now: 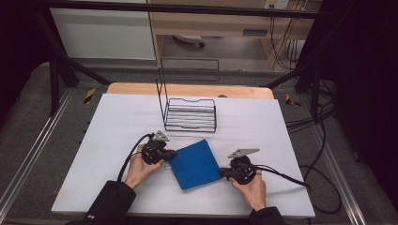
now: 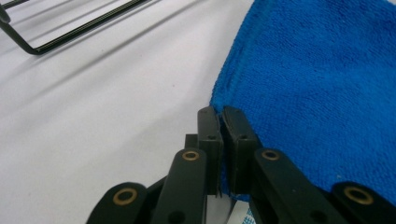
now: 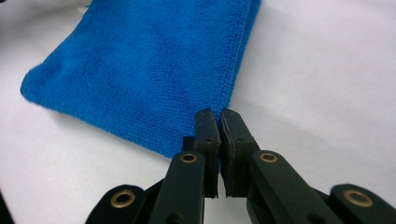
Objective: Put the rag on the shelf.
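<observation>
The white surface (image 1: 117, 140) carries everything here, with a black wire rack (image 1: 190, 115) standing toward its far side, well apart from the hands. Nearer the person lies a folded blue cloth (image 1: 195, 164), turned at an angle so its corners point left and right, flat on the surface between the two claws.

The cloth is terry-like, soft and light; it should drape and sag the moment it leaves the surface, and it will not slip much against rubber pads. Being folded, its layers may part if only the top one is caught, so the corners and hemmed edges are the sensible places to take hold, pinching through all layers.

The left claw (image 1: 170, 153) sits at the cloth's left corner. In the left gripper view the left claw (image 2: 223, 122) is drawn together at the hemmed edge of the cloth (image 2: 317, 84), and it looks clamped on that edge.

The right claw (image 1: 224, 172) meets the right corner. In the right gripper view the right claw (image 3: 219, 122) is also together at the corner of the cloth (image 3: 149, 70); a sliver of blue seems to be caught between the pads, though the angle makes that hard to confirm.
</observation>
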{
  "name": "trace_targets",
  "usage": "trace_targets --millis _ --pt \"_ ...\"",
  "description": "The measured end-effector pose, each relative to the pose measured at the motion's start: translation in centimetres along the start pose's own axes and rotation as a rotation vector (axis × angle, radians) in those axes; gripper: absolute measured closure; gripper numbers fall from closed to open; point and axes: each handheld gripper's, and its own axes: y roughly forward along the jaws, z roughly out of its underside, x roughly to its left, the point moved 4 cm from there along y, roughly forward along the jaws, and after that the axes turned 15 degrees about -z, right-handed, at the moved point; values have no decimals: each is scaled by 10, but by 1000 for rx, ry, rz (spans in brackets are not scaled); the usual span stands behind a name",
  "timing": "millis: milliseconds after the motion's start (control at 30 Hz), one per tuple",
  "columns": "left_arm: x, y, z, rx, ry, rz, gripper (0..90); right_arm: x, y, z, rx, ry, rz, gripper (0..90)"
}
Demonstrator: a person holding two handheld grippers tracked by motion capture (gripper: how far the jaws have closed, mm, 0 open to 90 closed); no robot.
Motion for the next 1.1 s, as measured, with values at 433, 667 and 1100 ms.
trace_targets --millis 433,667,1100 --pt "-26 -33 21 35 -73 -31 865 -36 4 -31 68 -116 13 874" --pt "-38 -43 32 15 -81 -68 854 -43 17 -41 67 -162 19 844" --pt "-33 -35 39 -15 -45 -67 778 30 5 -1 -110 -171 -97 517"
